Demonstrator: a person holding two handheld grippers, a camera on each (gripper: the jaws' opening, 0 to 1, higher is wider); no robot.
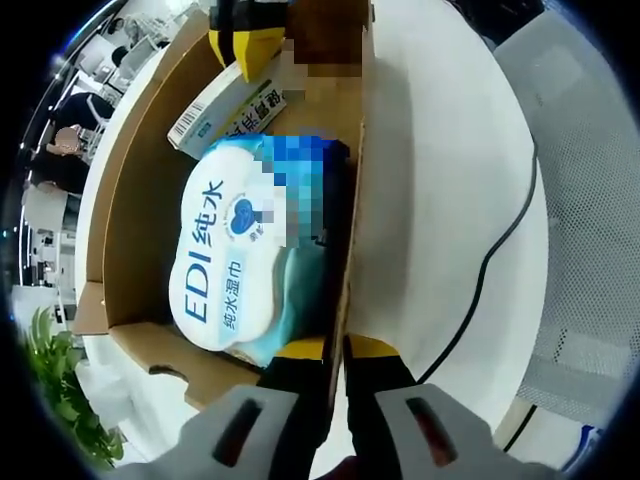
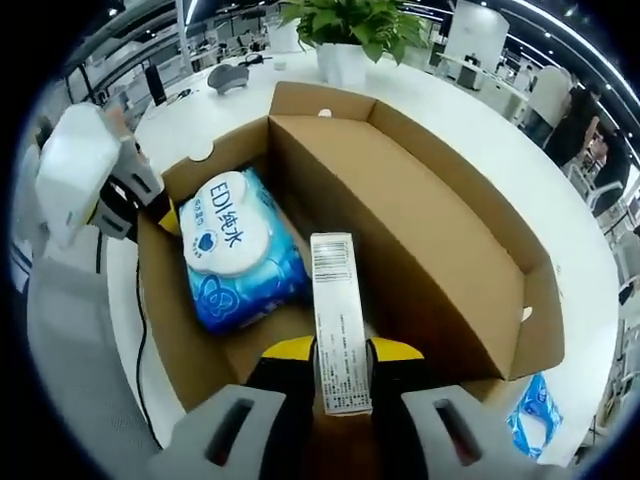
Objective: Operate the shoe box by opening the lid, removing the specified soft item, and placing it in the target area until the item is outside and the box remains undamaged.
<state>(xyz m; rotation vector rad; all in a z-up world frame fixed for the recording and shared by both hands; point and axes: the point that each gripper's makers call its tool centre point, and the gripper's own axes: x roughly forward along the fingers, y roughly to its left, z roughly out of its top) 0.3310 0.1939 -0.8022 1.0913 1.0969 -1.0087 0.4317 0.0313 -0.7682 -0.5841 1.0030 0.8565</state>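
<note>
An open brown cardboard shoe box (image 1: 130, 200) (image 2: 420, 240) lies on a white table. Inside it lies a soft blue-and-white wet wipes pack (image 1: 225, 260) (image 2: 235, 250) printed "EDI". Beside the pack is a slim white carton (image 1: 225, 115) (image 2: 340, 320) with a barcode. My right gripper (image 2: 342, 352) is shut on the near end of that carton, and comes in at the top of the left gripper view (image 1: 245, 50). My left gripper (image 1: 338, 352) is shut on the box's side wall next to the wipes; it is at the box's left edge (image 2: 155, 212) in the right gripper view.
A black cable (image 1: 500, 240) (image 2: 140, 330) runs over the table beside the box. A mesh chair (image 1: 590, 200) stands past the table edge. A potted plant (image 2: 345, 30) sits behind the box, a blue-and-white bag (image 2: 530, 410) lies to the right.
</note>
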